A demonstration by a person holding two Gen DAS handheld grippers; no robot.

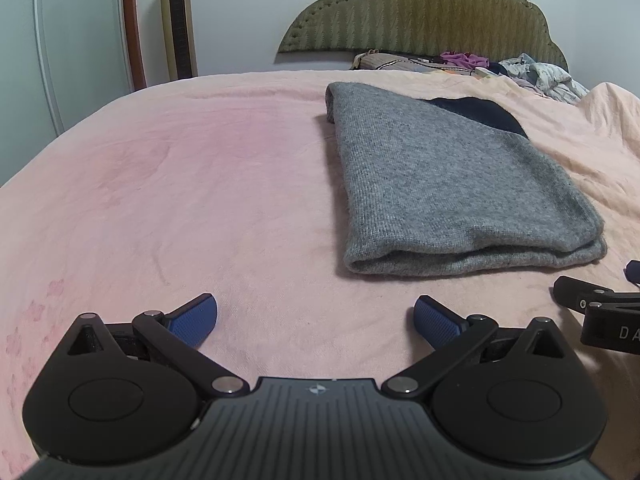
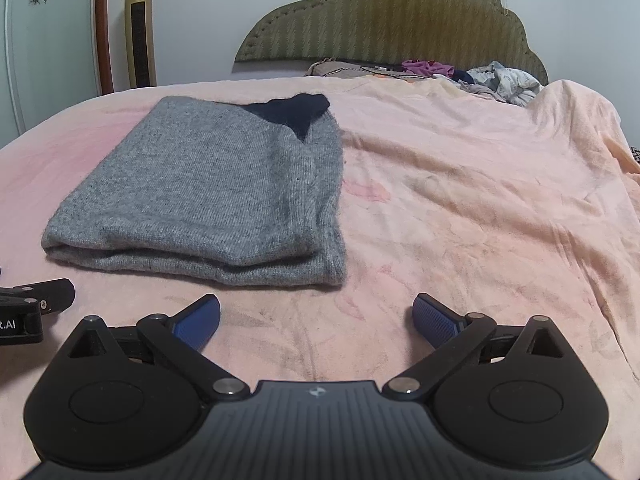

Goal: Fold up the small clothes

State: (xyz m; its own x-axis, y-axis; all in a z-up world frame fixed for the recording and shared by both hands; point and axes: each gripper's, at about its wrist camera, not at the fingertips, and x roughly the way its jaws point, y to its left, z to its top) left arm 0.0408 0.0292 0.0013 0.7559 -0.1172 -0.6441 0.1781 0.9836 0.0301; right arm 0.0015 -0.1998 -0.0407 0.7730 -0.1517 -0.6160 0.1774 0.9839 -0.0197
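Both the left gripper (image 1: 316, 316) and right gripper (image 2: 316, 314) are hovering, jaws wide and empty, the folded grey sweater (image 2: 208, 188) mid-frame looking finished, another garment seemingly needed next.

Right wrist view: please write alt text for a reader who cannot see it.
A folded grey knitted garment with a dark navy patch lies on a pink bedsheet, just beyond the open, empty right gripper. Loose clothes are piled by the olive padded headboard.
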